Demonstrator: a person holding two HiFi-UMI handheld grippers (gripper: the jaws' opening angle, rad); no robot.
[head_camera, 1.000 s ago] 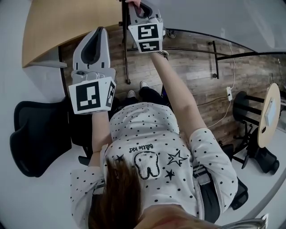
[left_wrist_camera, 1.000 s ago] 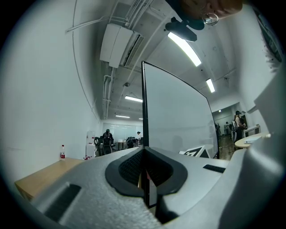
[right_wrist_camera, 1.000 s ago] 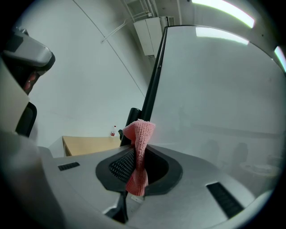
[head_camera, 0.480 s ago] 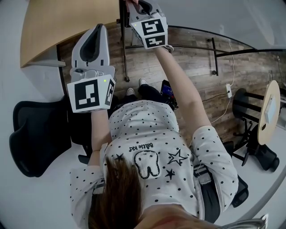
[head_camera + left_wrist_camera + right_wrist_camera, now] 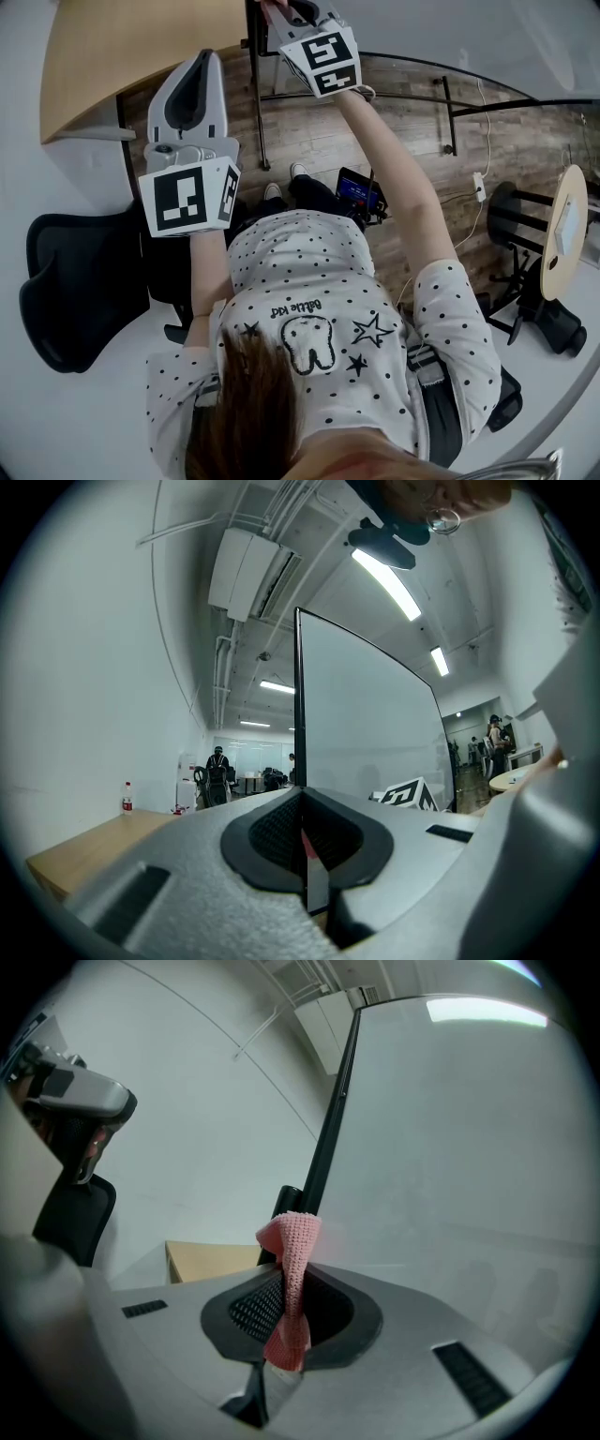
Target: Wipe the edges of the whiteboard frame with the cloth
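The whiteboard stands in front of me; its black frame edge [image 5: 333, 1119] runs up from the right gripper's jaws, and it shows as a thin dark line [image 5: 255, 84] in the head view. My right gripper [image 5: 286, 1321] is shut on a pink knitted cloth [image 5: 292, 1251], whose folded top touches the frame edge. In the head view that gripper [image 5: 291, 11] is raised at the top, with a bit of cloth [image 5: 274, 6] showing. My left gripper [image 5: 200, 66] is held up to the left of the board, apart from it. Its jaws [image 5: 302, 822] are shut with nothing in them, and the frame edge [image 5: 298, 696] is straight ahead.
A wooden table [image 5: 131, 47] lies to the left of the board. A black chair [image 5: 75, 272] is at my left. The board's stand bars [image 5: 450, 112] and a cable [image 5: 480, 195] cross the wood floor. A round table [image 5: 567, 234] stands at the right. People [image 5: 217, 771] stand far off.
The right gripper has shifted a little up and to the right along the board's edge, and its marker cube has turned. The left gripper has barely moved.
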